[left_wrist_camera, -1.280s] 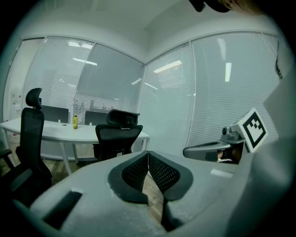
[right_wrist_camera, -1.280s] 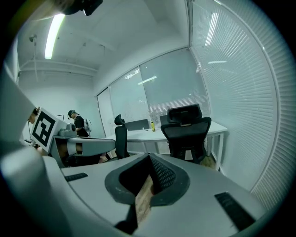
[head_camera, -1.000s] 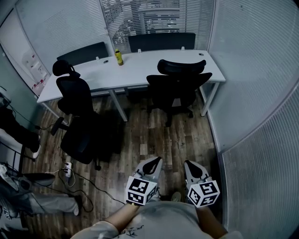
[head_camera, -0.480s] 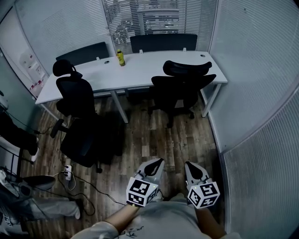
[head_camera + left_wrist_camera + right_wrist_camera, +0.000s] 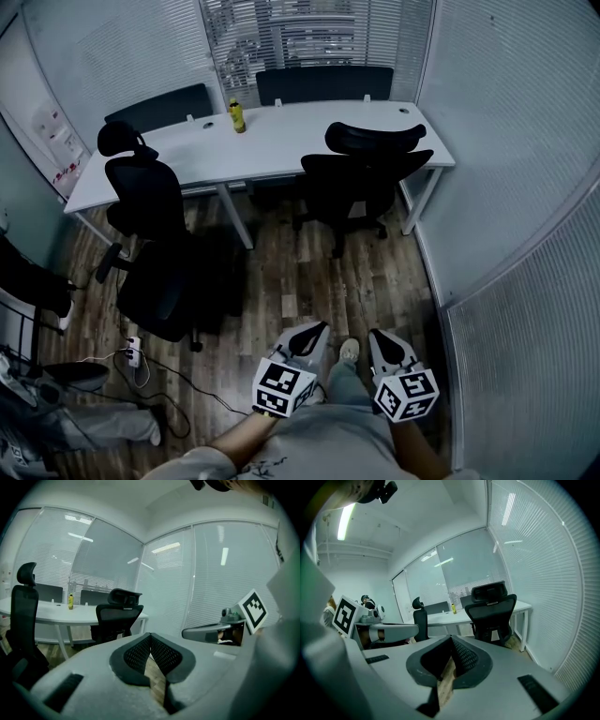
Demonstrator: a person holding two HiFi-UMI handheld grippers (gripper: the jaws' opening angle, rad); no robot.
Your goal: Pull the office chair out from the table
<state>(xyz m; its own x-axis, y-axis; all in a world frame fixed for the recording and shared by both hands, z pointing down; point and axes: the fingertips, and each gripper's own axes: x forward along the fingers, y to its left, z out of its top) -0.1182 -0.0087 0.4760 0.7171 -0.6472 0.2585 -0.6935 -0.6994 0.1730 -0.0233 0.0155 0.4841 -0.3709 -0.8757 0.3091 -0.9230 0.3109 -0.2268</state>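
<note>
The clearest change over the last second is at the bottom of the head view: a shoe [image 5: 349, 351], which was only just showing close to the body, has swung forward onto the wooden floor [image 5: 300, 272] between the two tools, with the trouser leg now visible behind it. That reads as a step taken toward the desk, so this looks like the approach and not yet the pull. The left tool [image 5: 315, 328] and the right tool [image 5: 382, 336] have stayed low and close to the person's front, side by side and pointing ahead. Each tool's own view shows the meshed pads pressed together with nothing between them, so both are closed and empty. The office chair [image 5: 366, 178] has not shifted: it sits with its back toward the person, its seat pushed in under the right half of the white tabletop [image 5: 300, 136], and it remains well apart from both tools. A second chair [image 5: 145, 202] stands clear of the tabletop on the left, already drawn out and turned, so the tucked-in chair on the right is probably the one meant. A yellow bottle [image 5: 237, 115] stands on the tabletop near its far edge. Nothing of the task itself is done. The person must get closer and at least one tool must open before it can take the chair's backrest.
</note>
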